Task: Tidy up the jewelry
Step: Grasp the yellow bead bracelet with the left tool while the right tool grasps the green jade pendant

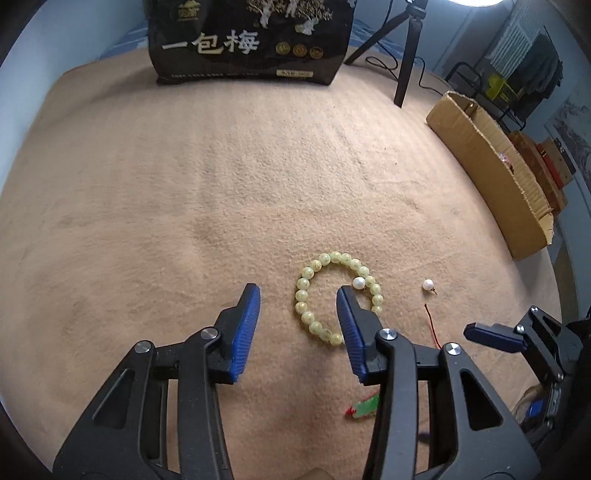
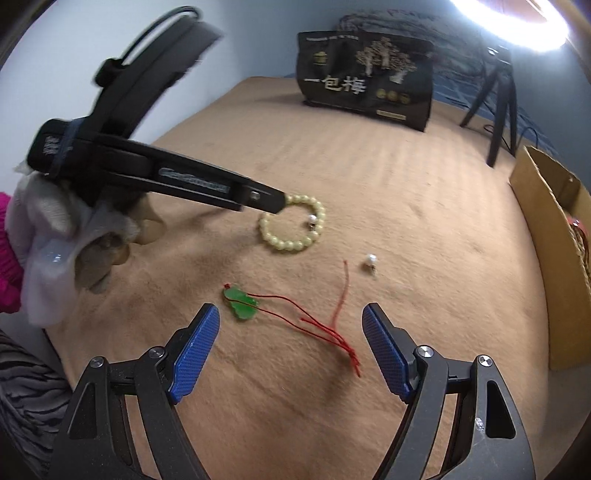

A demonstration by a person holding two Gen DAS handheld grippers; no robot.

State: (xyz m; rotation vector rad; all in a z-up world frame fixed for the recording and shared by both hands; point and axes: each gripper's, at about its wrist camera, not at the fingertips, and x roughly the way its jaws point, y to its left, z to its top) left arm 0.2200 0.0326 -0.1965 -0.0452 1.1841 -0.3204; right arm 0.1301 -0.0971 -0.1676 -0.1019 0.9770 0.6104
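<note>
The left claw hangs spread apart low over the tan blanket, its right finger inside the bead bracelet, tip beside a pearl resting against the beads. A second pearl lies just right of the bracelet. The right claw is spread apart too, above the green pendant and its red cord. A cardboard box stands on the right.

Glaring ring light top right; soft dim shadows; fisheye-bent edges; motion-blurred left gripper.
</note>
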